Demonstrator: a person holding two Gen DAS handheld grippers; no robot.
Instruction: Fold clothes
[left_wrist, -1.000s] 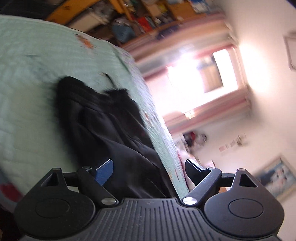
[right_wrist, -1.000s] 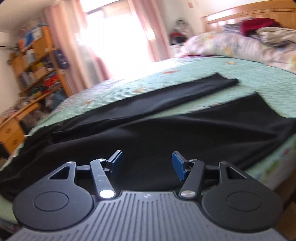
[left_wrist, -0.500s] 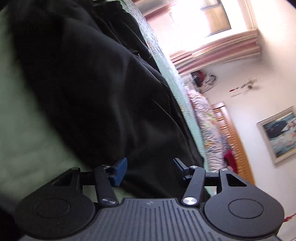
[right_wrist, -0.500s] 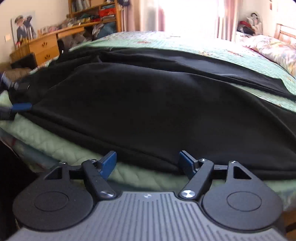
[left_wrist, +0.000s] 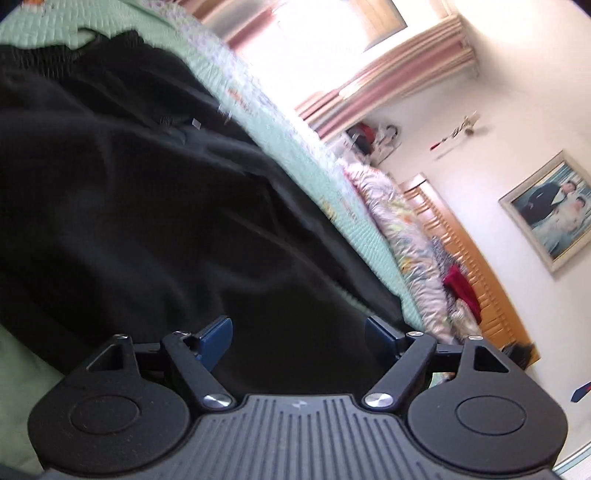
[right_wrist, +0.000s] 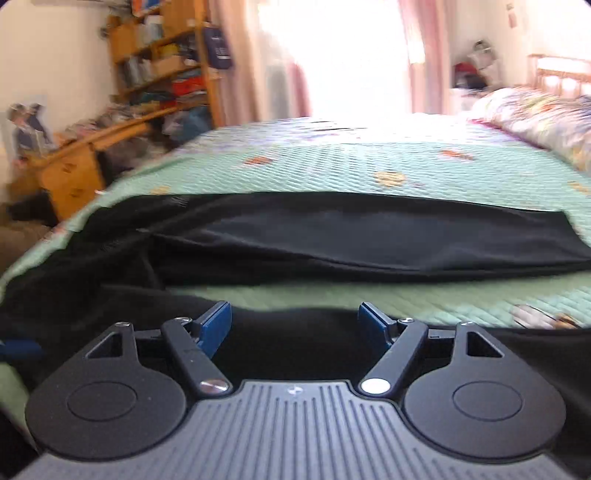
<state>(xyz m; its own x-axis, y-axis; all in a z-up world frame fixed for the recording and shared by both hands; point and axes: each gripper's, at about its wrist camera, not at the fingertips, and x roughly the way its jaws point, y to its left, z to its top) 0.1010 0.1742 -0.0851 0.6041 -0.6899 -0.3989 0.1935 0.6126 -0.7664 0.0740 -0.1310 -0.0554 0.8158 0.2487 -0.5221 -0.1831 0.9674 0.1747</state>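
Only rightward, bookshelf (right_wrist: 166, 70) beyond trousers (right_wrist: 369, 240).

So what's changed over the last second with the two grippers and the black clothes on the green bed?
Both cameras swung. The left gripper closed in from a farther view, and the black fabric garment now fills its frame. The right gripper panned, and a strip of green quilted bedspread now shows between two parts of the garment. Nothing was taken hold of or let go: both grippers stayed open and the garment stayed on the bedspread.
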